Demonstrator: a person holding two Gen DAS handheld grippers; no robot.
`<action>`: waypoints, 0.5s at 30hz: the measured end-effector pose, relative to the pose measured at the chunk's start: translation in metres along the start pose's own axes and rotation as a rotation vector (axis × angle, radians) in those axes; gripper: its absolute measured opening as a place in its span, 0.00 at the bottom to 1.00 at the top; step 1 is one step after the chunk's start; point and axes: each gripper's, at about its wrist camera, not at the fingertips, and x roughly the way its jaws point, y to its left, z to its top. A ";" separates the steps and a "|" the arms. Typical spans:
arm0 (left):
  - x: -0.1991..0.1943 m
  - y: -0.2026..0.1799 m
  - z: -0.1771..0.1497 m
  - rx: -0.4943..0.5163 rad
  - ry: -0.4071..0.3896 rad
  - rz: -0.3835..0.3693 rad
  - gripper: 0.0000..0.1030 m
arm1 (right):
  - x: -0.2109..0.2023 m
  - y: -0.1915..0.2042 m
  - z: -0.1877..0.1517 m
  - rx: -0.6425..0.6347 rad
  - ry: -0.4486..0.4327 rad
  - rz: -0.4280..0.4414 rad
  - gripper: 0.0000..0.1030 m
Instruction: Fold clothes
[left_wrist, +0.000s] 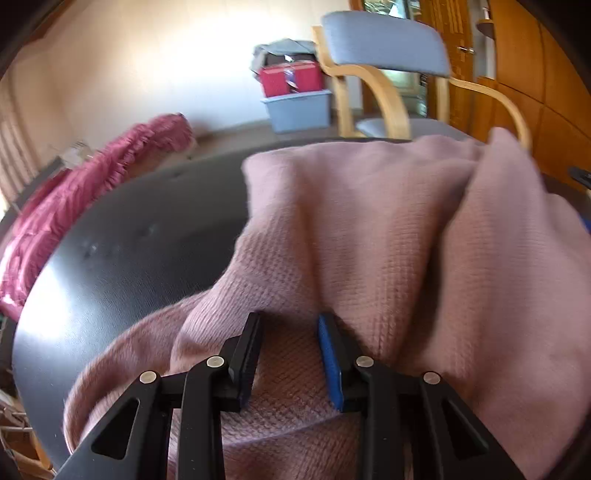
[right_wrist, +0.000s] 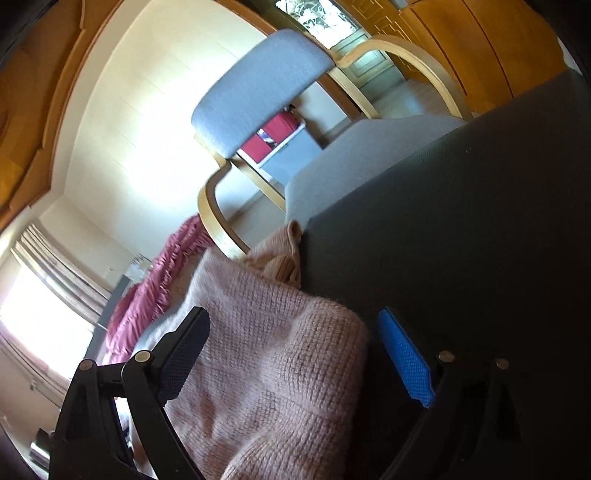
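Note:
A pink knitted sweater (left_wrist: 369, 221) lies bunched on the black table (left_wrist: 129, 240). My left gripper (left_wrist: 290, 319) is shut on a thick fold of it, and creases fan out from the fingertips. In the right wrist view the sweater (right_wrist: 277, 369) lies by the table's (right_wrist: 461, 221) edge. My right gripper (right_wrist: 293, 314) stands wide open around one end of it. Its dark finger (right_wrist: 188, 343) sits on the left. Its blue pad (right_wrist: 402, 358) hangs over the bare tabletop on the right, apart from the knit.
A grey-cushioned wooden chair (left_wrist: 384, 44) stands just beyond the table's far edge. A dark red ruffled cloth (left_wrist: 74, 195) lies off the table's left side. A grey bin (left_wrist: 299, 107) holding a red box (left_wrist: 288, 79) sits by the wall. Wooden cabinets (left_wrist: 524, 74) fill the right.

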 end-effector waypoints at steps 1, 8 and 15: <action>-0.009 0.004 0.008 -0.009 -0.030 -0.012 0.28 | -0.005 0.000 0.001 0.004 -0.020 0.010 0.92; -0.025 0.024 0.084 0.007 -0.184 0.029 0.33 | 0.001 0.006 0.006 -0.039 0.002 -0.016 0.91; 0.049 -0.004 0.135 0.147 -0.097 0.051 0.34 | 0.024 0.011 0.006 -0.102 0.099 -0.099 0.92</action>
